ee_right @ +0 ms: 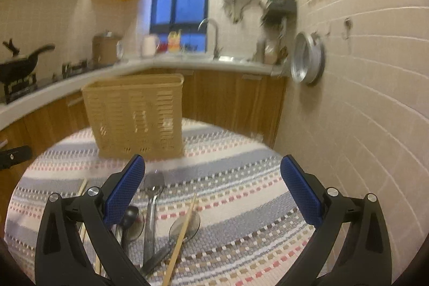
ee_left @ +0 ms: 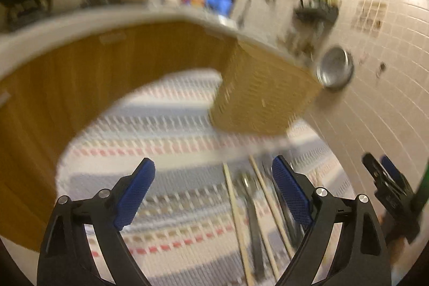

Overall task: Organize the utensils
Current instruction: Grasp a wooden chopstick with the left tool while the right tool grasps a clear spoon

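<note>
Nearest the right wrist camera, the right claw [ee_right: 213,189] stands wide apart, its blue pads [ee_right: 124,189] holding nothing. Directly under and between its fingers lie the utensils on the striped tablecloth [ee_right: 241,178]: a metal spoon [ee_right: 153,201] with its bowl pointing away from the claw, a dark spoon [ee_right: 128,221] just beside the left finger, a second metal spoon [ee_right: 185,225] lying bowl-up toward the right, and a wooden chopstick [ee_right: 182,235] crossing over that one at a slant. More chopstick ends [ee_right: 83,186] show past the outer side of the left finger. Ahead of the claw, beyond the utensils, the tan slatted basket [ee_right: 136,117] stands upright on the table.

In the left wrist view, blurred by motion, the left claw [ee_left: 213,186] is likewise spread open and empty. The utensils lie below and toward its right finger: two pale chopsticks [ee_left: 236,208] with a dark handle [ee_left: 253,221] between them. The basket [ee_left: 262,93] sits ahead and to the right of this claw, tilted in the picture. The right claw [ee_left: 386,178] shows at the far right edge of this view.
</note>
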Motion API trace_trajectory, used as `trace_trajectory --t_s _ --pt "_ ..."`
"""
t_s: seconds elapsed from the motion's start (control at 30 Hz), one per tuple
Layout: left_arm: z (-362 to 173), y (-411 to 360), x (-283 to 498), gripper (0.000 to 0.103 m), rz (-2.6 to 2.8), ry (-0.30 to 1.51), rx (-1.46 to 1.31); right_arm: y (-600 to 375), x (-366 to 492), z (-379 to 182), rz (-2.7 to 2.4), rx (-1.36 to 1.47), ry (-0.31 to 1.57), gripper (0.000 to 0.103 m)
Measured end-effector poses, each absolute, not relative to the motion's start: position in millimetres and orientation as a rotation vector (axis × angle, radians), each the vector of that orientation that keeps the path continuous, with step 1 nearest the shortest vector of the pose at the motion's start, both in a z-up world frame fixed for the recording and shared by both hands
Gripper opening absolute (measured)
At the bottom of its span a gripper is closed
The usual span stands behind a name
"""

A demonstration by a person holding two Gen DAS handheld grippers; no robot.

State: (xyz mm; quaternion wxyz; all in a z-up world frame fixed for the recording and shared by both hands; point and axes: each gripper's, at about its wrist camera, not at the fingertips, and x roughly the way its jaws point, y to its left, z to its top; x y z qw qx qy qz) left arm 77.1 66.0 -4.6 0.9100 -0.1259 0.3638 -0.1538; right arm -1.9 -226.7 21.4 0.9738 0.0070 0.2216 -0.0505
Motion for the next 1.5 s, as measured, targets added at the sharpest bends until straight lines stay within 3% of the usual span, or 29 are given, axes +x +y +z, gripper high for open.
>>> trace_trajectory --t_s 0.07,0.23,0.33,0.47,0.73,0.8,1.13,1.3,1.37,1.43,1.5 --pt "-15 55 90 0.072 -0.293 0.851 -0.189 -228 9 23 -0.024 0.017 0.513 0.097" --pt "-37 24 110 0.054 -0.354 0.972 -0.106 -231 49 22 0.032 0.039 0.734 0.096" --pt "-47 13 116 0.047 -0.366 1.027 -0.083 -236 75 16 0.087 0.085 0.868 0.086" --pt "-59 -5 120 0.018 -0.353 1.084 -0.004 -221 105 6 0.141 0.045 0.978 0.076" --pt "-63 -23 130 0.017 -0.311 1.09 0.055 -189 144 -37 0.168 0.037 1.165 0.061" --pt "-62 -27 133 0.006 -0.279 1.087 0.085 -187 148 -42 0.182 0.067 1.185 0.061" --pt "-62 8 133 0.005 -0.251 1.089 -0.021 -182 165 -45 0.168 0.073 1.232 0.059" --pt "-58 23 133 0.006 -0.242 1.104 -0.09 -164 177 -53 0.154 0.022 1.237 0.051" --pt "-55 29 136 0.006 -0.232 1.097 -0.11 -154 178 -58 0.13 -0.004 1.224 0.04" --pt "-53 35 140 0.011 -0.229 1.104 -0.125 -149 178 -58 0.111 -0.031 1.207 0.032" --pt "-53 40 142 0.029 -0.252 1.123 -0.134 -148 179 -59 0.128 -0.026 1.208 0.031"
